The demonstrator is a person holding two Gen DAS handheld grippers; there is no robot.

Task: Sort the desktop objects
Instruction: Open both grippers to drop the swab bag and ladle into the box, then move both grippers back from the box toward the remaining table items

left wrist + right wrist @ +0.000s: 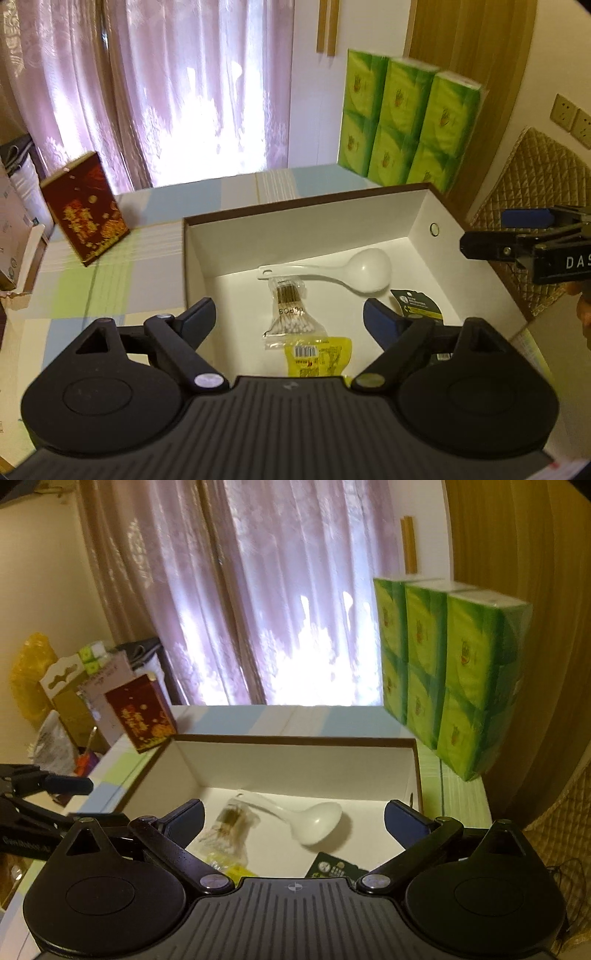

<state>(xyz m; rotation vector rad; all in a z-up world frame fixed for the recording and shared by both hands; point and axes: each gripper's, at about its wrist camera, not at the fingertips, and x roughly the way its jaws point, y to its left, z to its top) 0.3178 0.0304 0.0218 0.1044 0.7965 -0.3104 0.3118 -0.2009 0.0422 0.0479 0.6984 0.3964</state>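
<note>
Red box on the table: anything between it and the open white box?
Nothing visible. The red box stands upright on the striped tablecloth, apart from the white box, with only bare cloth between them. The box top is open.

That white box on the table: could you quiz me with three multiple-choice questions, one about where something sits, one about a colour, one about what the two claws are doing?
1. Where does the white spoon lie?
A. inside the box
B. on the tablecloth
C. on the tissue packs

2. What colour are the tissue packs?
A. red
B. green
C. blue

3. How is the left gripper?
A. shut on the spoon
B. shut, empty
C. open, empty

Answers: 1 A, it rests on the box floor; 2 B, green wrappers; 3 C, fingers spread, nothing between them, like the right gripper.
</note>
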